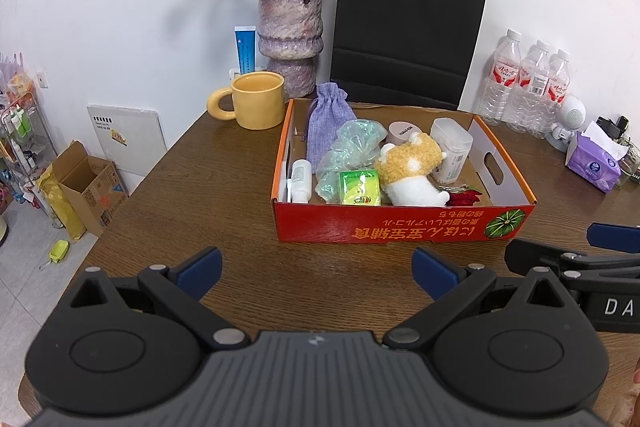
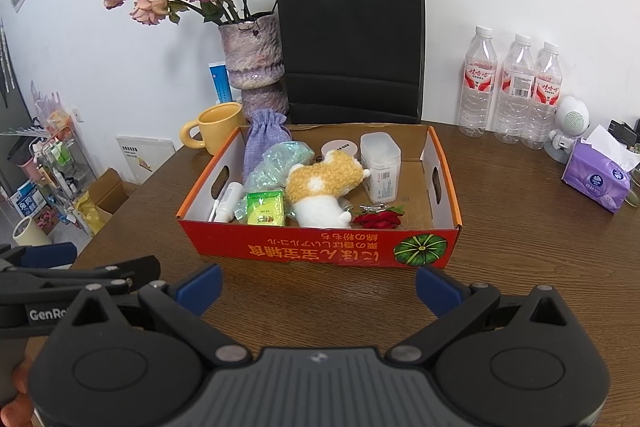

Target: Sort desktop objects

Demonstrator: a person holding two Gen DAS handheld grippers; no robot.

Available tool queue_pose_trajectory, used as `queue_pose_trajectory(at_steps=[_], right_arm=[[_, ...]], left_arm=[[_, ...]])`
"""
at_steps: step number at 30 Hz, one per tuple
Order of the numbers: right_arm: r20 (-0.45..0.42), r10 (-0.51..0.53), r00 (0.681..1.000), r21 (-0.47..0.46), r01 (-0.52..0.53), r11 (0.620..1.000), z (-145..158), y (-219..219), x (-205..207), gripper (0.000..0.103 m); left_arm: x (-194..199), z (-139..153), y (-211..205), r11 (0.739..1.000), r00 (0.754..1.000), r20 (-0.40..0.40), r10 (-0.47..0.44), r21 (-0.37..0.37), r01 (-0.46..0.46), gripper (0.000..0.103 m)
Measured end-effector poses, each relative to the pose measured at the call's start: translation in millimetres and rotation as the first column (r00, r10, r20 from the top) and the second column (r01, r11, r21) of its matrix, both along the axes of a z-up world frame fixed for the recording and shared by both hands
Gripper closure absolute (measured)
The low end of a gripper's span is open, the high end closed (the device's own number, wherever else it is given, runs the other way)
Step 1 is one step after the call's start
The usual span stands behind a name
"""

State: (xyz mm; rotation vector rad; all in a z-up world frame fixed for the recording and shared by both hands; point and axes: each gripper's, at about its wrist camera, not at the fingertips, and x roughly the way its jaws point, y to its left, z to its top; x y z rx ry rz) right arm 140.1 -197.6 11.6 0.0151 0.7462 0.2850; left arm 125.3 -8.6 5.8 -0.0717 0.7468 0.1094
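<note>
Left gripper [image 1: 316, 269]: hovering over the wooden table [image 1: 224, 187] just short of the red cardboard box [image 1: 400, 225], its blue-padded fingers [image 1: 200, 265] standing wide apart, holding nothing and touching nothing.

Right gripper [image 2: 318, 287]: hanging beside the left one, likewise facing the box's front wall; its fingers [image 2: 438, 287] are spread fully, gripping nothing. Each gripper is showing at the edge of the other's view.

Box contents, all lying inside the open-topped box:
- Lilac drawstring pouch [image 2: 264, 143], leaning in the far left corner.
- Crumpled green plastic bag [image 2: 276, 163], sitting just in front of the pouch.
- White tube [image 2: 230, 201], lying along the left wall.
- Small green carton [image 2: 266, 209], standing against the front wall, touching the plastic bag.
- Yellow-and-white plush toy [image 2: 320, 191], lying on its side in the middle.
- Pink round tin [image 2: 340, 149], resting behind the plush toy.
- Clear plastic container [image 2: 380, 165], standing upright to the right of the toy.
- Red artificial rose [image 2: 378, 219], lying near the front wall, right of the toy.

Surroundings on the table: yellow mug [image 1: 258, 99] standing left of the box; vase of dried roses [image 1: 290, 35] and black paper bag [image 1: 408, 27] standing behind it; three water bottles [image 2: 516, 91] and a purple tissue pack [image 2: 596, 179] sitting well apart to the right.
</note>
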Motion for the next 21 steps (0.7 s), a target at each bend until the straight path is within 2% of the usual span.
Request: queue_pose_trajectory(at_steps=[21], right_arm=[[0.002,-0.003,1.0,0.0,0.003,1.0,0.3,0.1,-0.2,0.0]], left_arm=[[-2.0,0.6,-1.2,1.0,1.0,0.02,0.002,0.011,-0.002,0.0]])
